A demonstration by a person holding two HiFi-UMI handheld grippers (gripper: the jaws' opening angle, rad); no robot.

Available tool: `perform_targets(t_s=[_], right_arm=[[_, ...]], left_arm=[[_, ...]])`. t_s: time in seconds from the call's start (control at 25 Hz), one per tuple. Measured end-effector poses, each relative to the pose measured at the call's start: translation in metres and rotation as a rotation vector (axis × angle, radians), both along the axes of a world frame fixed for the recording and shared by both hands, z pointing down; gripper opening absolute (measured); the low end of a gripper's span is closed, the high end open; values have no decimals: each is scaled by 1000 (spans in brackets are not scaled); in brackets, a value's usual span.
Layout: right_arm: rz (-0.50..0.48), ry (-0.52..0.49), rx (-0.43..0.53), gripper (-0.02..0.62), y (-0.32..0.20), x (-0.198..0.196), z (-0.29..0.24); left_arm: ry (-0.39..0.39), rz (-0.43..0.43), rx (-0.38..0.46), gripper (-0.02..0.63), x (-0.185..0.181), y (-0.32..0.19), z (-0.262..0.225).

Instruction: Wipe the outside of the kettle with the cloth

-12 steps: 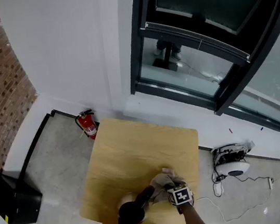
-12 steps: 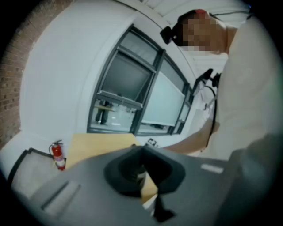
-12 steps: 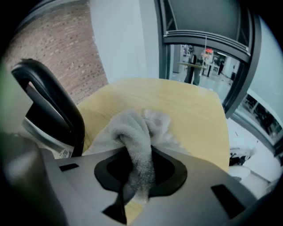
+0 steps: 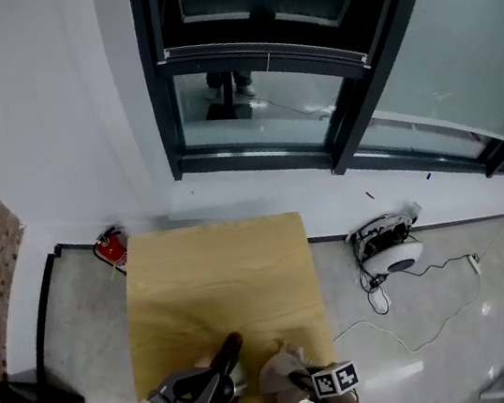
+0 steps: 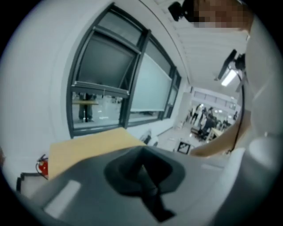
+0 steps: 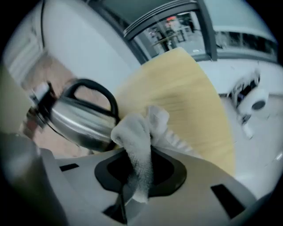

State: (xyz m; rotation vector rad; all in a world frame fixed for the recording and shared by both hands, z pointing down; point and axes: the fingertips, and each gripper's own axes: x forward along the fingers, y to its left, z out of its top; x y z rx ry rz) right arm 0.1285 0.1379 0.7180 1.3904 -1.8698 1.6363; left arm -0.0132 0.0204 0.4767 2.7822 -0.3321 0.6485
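Brought L gripper (image 5: 146,182) up just left of kettle (image 6: 77,119) since 0.5 s ago, jaws together on nothing. Keeps cloth (image 6: 135,130) clamped in R gripper (image 6: 132,185), bunched just right of kettle at near tabletop (image 4: 217,277) edge. Prob. steadying kettle first, wiping next

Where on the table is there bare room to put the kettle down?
The far half of the table is bare, from the window-side edge back toward the kettle. The near edge is crowded: kettle, the cloth clamped in the right gripper, and the left gripper bunch together there.
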Motion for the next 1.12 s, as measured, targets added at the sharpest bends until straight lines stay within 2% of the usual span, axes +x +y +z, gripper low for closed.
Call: perform_targets(t_s=[0.08, 0.12, 0.16, 0.2, 0.28, 0.32, 0.36, 0.44, 0.48, 0.52, 0.56, 0.64, 0.68, 0.72, 0.76, 0.84, 0.88, 0.92, 1.04, 1.08, 1.12], right_arm=[[171, -313, 166, 94, -8, -32, -52], [213, -434, 267, 94, -18, -48, -85], [221, -514, 365, 94, -28, -65, -116], [210, -554, 451, 94, -40, -79, -143], [215, -570, 552, 95, -64, -96, -168], [263, -579, 552, 95, -76, -96, -160], [347, -598, 509, 95, -85, -89, -138], [548, -603, 311, 95, -94, -66, -64], [606, -575, 209, 94, -94, -59, -32], [622, -561, 165, 94, -94, -57, -23], [602, -581, 207, 92, -94, -60, -42], [482, -658, 464, 92, -97, -74, -124], [420, -651, 570, 92, -96, -81, -151], [405, -618, 596, 92, -92, -83, -150], [457, -594, 534, 94, -88, -78, -124], [653, -619, 283, 94, -82, -61, -48], [699, -634, 220, 94, -81, -58, -35], [676, -640, 257, 92, -82, -62, -50], [404, -600, 631, 92, -88, -85, -156], [374, -570, 666, 93, -87, -88, -161], [417, -557, 618, 94, -87, -83, -142]], left_arm=[[-50, 37, 9, 0, 12, 5, 13], [-70, 47, 15, 0, 16, 7, 19], [-86, 46, 26, 0, 18, 8, 24], [-98, 35, 39, -2, 20, 7, 27], [-108, 2, 57, -2, 22, 4, 28], [-109, -6, 65, -2, 22, 4, 27], [-110, -6, 75, -2, 23, 5, 27], [-107, 5, 96, -2, 24, 8, 28], [-106, 11, 104, -2, 24, 10, 28], [-108, 13, 109, -2, 24, 12, 28], [-109, 9, 111, -2, 23, 13, 28], [-103, -4, 104, -2, 25, 12, 28], [-101, -9, 101, -2, 25, 11, 28], [-104, -13, 100, -2, 25, 10, 28], [-108, -18, 102, -2, 25, 10, 29], [-105, -18, 102, -2, 25, 11, 28], [-103, -14, 98, -2, 25, 13, 28], [-105, -10, 94, -2, 24, 14, 28], [-109, -2, 93, -2, 23, 11, 32], [-117, -3, 96, -2, 23, 10, 33], [-127, -10, 100, -2, 23, 9, 35]])
